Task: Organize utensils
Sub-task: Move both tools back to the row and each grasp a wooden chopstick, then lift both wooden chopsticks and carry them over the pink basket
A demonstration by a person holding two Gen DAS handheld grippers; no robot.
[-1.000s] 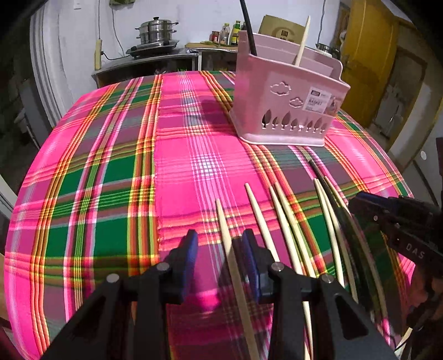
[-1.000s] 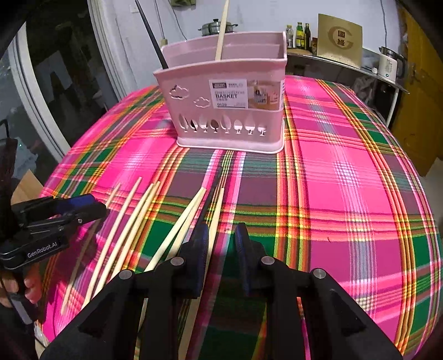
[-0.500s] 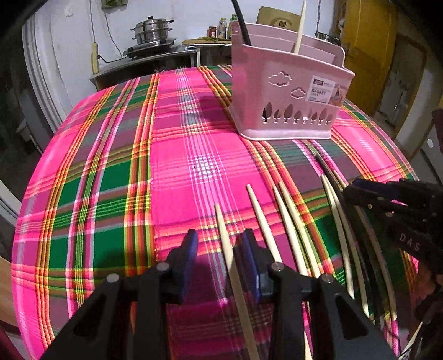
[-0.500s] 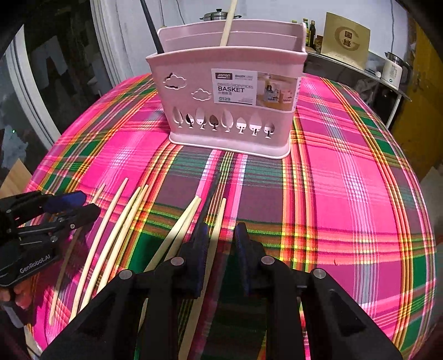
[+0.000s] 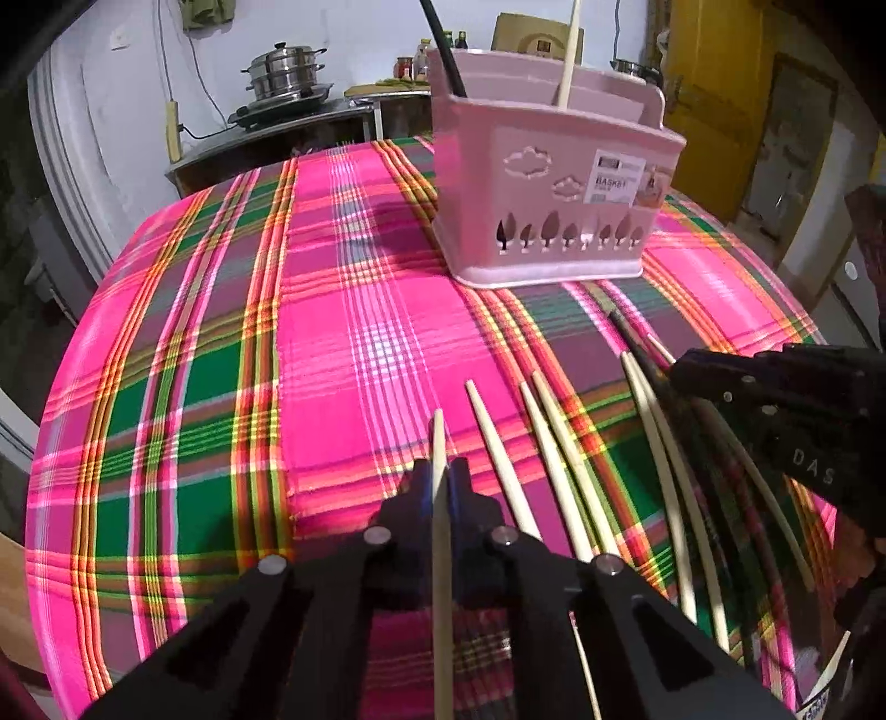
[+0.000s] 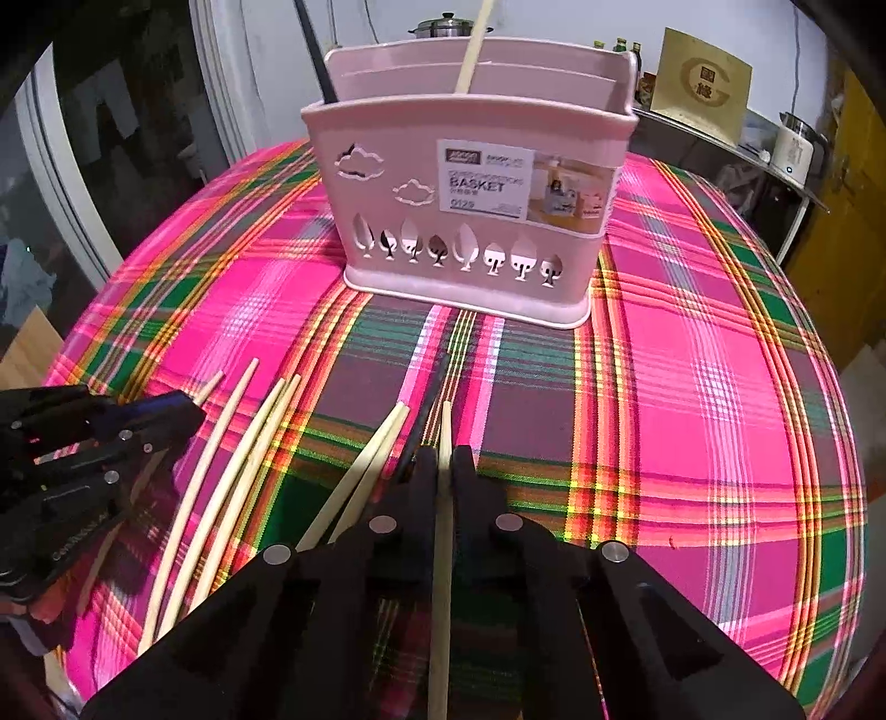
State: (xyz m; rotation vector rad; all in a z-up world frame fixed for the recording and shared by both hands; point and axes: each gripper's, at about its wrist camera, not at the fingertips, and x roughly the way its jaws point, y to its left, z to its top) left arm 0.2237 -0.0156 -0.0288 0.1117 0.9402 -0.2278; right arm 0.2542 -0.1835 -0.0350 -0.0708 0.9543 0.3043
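Each gripper has just closed on one pale chopstick: the left gripper (image 5: 438, 487) clamps the leftmost one (image 5: 440, 554), the right gripper (image 6: 444, 471) the rightmost (image 6: 441, 554). Five more pale chopsticks and one black chopstick (image 6: 429, 412) lie between them on the plaid tablecloth (image 6: 692, 387). The pink basket (image 6: 470, 183) behind holds two sticks. A steamer pot (image 5: 285, 69) sits on a counter.

A plaid cloth (image 5: 354, 310) in pink, green and yellow is spread over the bench. A stacked steel steamer pot (image 5: 285, 69) is placed on a dark counter (image 5: 266, 138) against the back wall. Bottles (image 6: 620, 47) and a tan box with a gold emblem (image 6: 703, 83) are set on a shelf. A white kettle (image 6: 794, 149) is placed beside them. A yellow door (image 5: 714, 83) is visible at the right.
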